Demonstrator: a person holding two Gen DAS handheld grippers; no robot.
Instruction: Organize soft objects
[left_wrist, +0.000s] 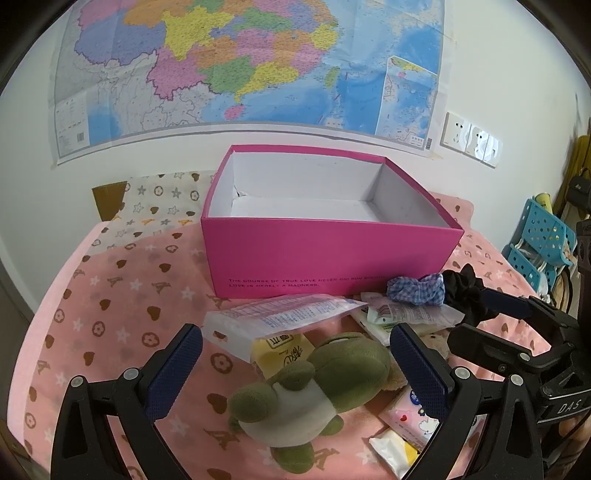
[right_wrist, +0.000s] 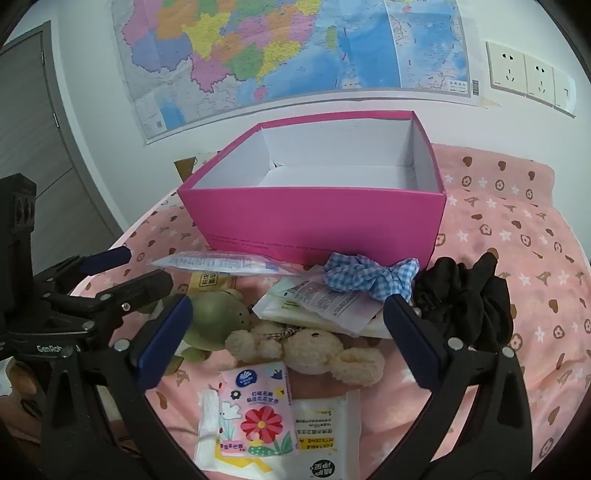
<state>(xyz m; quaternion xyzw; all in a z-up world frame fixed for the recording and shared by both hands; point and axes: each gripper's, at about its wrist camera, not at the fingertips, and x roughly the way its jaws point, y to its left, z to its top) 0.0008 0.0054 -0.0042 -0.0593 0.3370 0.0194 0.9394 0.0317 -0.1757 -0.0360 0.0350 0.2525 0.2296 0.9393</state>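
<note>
The left gripper (left_wrist: 295, 373) has its jaws spread wide and released, the green frog toy (left_wrist: 314, 384) lying between them, untouched. The right gripper (right_wrist: 288, 339) is likewise released, the cream teddy bear (right_wrist: 306, 350) between its jaws. Farther off at 12 o'clock on the bed (right_wrist: 535, 258) stands the pink box (right_wrist: 314, 218).

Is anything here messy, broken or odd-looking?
The pink box stands empty while everything soft lies in a jumble in front of it: a green plush on its side, a cream bear lying flat, tissue packs overlapping, and two scrunchies. Nothing looks torn or spilled.
</note>
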